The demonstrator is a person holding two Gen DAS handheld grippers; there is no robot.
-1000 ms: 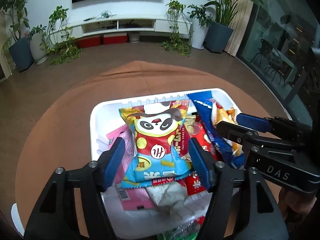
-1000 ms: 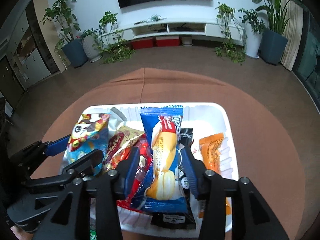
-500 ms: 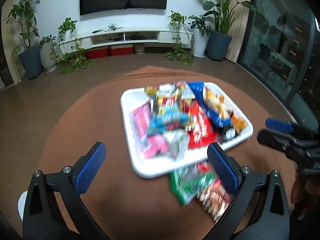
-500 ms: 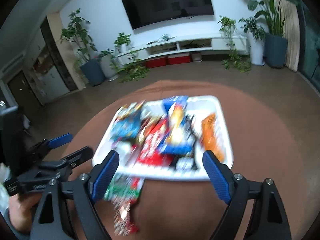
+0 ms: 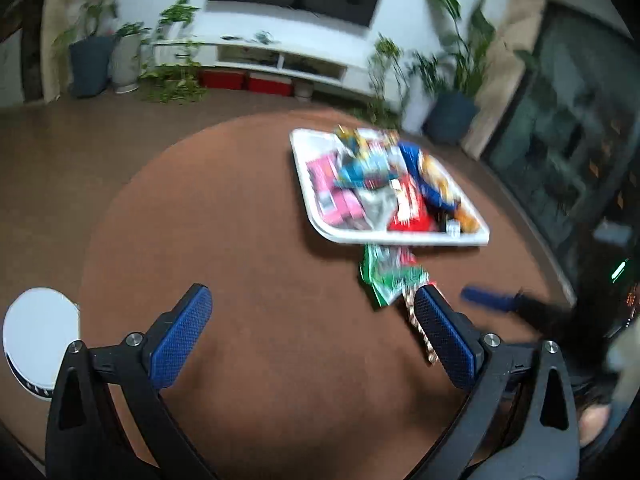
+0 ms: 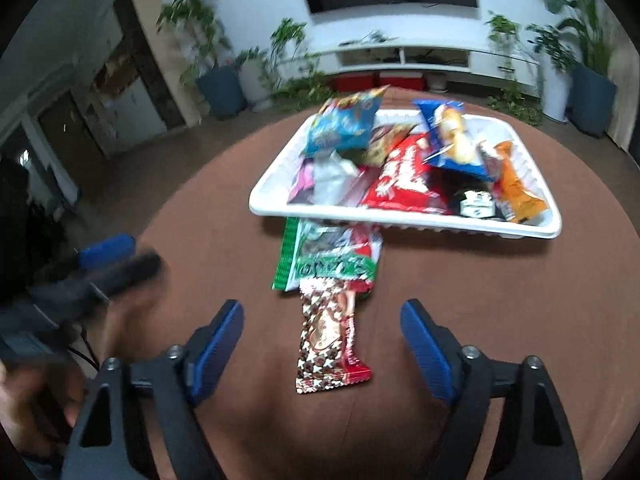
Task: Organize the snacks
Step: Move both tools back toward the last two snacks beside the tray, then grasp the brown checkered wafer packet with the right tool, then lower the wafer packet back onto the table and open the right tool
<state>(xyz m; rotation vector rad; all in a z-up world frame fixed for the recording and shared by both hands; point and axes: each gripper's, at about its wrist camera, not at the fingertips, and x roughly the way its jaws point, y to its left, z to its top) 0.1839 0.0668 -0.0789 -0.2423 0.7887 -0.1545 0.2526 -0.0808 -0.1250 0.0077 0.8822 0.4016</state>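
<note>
A white tray [image 6: 404, 225] full of several snack packs stands on the round brown table; it also shows in the left wrist view [image 5: 404, 237]. A green pack [image 6: 326, 266] and a brown-and-red checked bar [image 6: 330, 338] lie on the table in front of the tray; the green pack also shows in the left wrist view [image 5: 390, 276]. My right gripper [image 6: 322, 326] is open and empty, its fingers either side of the checked bar, above it. My left gripper [image 5: 312, 320] is open and empty over bare table, left of the packs.
A white round object [image 5: 38, 340] sits at the table's left edge. The left gripper shows blurred at the left in the right wrist view [image 6: 116, 258]. Plants and a TV shelf stand far behind.
Both grippers have opened wide and pulled back from the tray, leaving the panda pack and the blue pack in it. The left gripper has swung left.
</note>
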